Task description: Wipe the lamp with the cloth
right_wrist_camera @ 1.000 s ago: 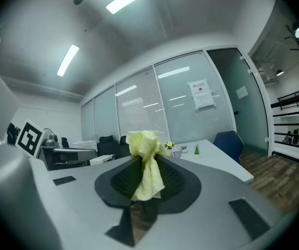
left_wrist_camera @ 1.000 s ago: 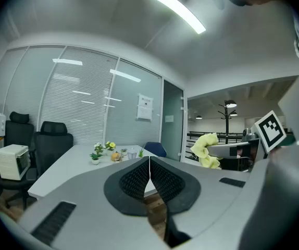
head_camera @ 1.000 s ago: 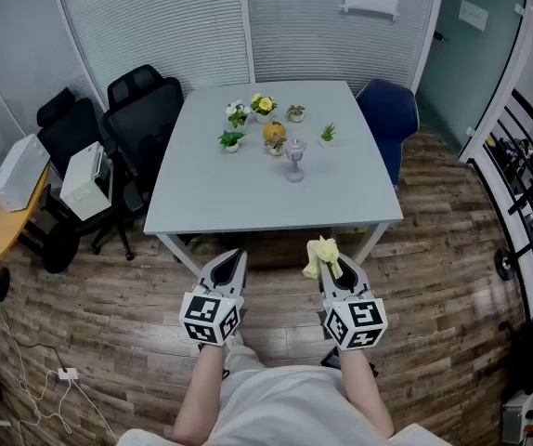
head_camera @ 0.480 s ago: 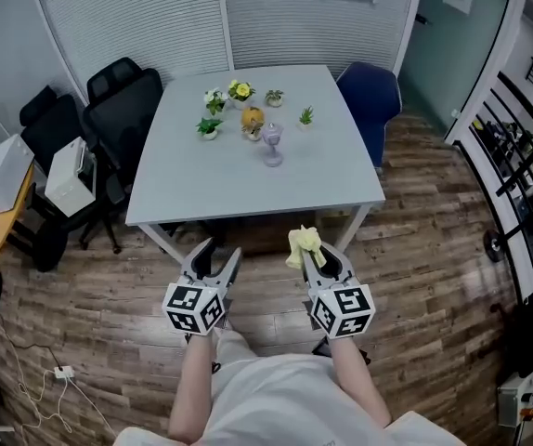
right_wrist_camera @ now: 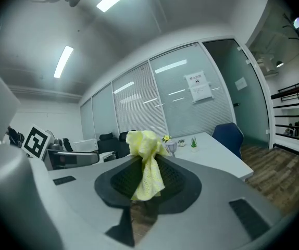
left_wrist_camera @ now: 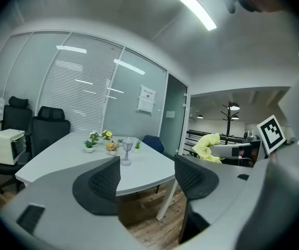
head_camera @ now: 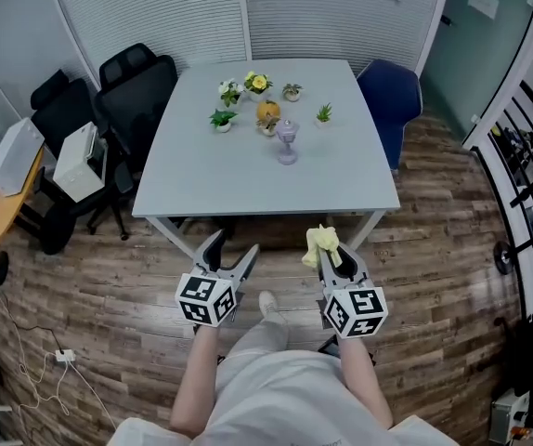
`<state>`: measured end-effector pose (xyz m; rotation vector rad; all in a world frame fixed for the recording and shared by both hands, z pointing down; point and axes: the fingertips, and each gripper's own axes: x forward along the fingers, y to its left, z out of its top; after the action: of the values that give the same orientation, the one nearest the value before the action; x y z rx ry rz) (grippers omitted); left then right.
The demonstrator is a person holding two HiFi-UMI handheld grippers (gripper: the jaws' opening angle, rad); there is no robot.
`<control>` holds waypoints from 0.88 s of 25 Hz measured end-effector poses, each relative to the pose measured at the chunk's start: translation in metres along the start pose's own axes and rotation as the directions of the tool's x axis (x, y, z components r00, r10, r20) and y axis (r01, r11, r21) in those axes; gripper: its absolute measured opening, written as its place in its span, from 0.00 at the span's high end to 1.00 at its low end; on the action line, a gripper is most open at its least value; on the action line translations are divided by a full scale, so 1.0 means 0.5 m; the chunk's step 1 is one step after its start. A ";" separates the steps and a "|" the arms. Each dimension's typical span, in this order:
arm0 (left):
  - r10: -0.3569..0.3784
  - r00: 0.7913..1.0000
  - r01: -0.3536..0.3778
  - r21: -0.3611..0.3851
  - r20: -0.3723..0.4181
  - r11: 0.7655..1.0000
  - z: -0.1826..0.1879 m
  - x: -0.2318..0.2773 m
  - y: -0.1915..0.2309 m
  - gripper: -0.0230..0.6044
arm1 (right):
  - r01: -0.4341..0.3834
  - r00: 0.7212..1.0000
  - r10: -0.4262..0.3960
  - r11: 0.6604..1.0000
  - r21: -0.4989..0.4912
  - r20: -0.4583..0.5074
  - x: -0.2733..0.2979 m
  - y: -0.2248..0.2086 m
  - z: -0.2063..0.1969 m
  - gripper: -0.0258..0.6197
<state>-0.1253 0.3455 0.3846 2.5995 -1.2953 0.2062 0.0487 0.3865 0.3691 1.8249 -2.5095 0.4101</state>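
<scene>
A small pale purple lamp [head_camera: 287, 143] stands on the grey table [head_camera: 211, 186], near the middle; it also shows as the lamp [left_wrist_camera: 127, 151] in the left gripper view. My right gripper [head_camera: 330, 251] is shut on a yellow cloth [head_camera: 321, 244], short of the table's front edge; the cloth [right_wrist_camera: 145, 160] bunches up between its jaws. My left gripper [head_camera: 227, 253] hangs beside it over the wooden floor, its jaws having just been opening, wide apart with nothing between them.
Several small potted plants [head_camera: 237, 91] and an orange ornament [head_camera: 267, 111] sit behind the lamp. Black office chairs [head_camera: 133, 91] stand at the table's left, a blue chair [head_camera: 390, 100] at its right. A white box [head_camera: 79, 163] rests left of the chairs.
The left gripper's jaws have gone from shut to wide open. Both grippers have sunk a little. The right gripper still holds the cloth.
</scene>
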 end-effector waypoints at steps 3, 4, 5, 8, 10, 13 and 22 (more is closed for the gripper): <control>-0.007 0.999 0.007 -0.001 -0.035 1.000 -0.016 0.055 0.017 0.47 | 0.010 1.000 -0.009 1.000 0.014 -0.027 0.043 -0.036 -0.010 0.83; -0.011 0.999 0.010 -0.007 -0.046 1.000 -0.023 0.077 0.024 0.47 | 0.015 0.999 -0.014 1.000 0.018 -0.036 0.057 -0.050 -0.014 0.83; -0.014 0.998 0.013 -0.015 -0.055 1.000 -0.030 0.102 0.032 0.47 | 0.020 0.999 -0.019 1.000 0.018 -0.044 0.073 -0.065 -0.017 0.83; -0.027 0.997 0.024 -0.041 -0.074 0.999 -0.043 0.194 0.062 0.47 | 0.027 0.997 -0.027 1.000 -0.005 -0.071 0.134 -0.109 -0.022 0.83; -0.040 0.995 0.035 -0.055 -0.086 0.998 -0.040 0.259 0.085 0.47 | 0.037 0.995 -0.038 0.999 -0.009 -0.093 0.185 -0.149 -0.021 0.83; -0.053 0.992 0.048 -0.050 -0.113 0.998 -0.028 0.351 0.112 0.47 | 0.058 0.991 -0.058 0.998 -0.002 -0.117 0.263 -0.217 -0.004 0.83; -0.065 0.976 0.056 -0.046 -0.210 0.997 -0.027 0.566 0.247 0.47 | 0.022 0.986 -0.024 1.000 -0.012 -0.163 0.504 -0.295 0.042 0.83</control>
<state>-0.0549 0.0600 0.4790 2.5001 -1.1336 0.4293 0.1091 0.1048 0.4198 1.7376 -2.3759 0.5224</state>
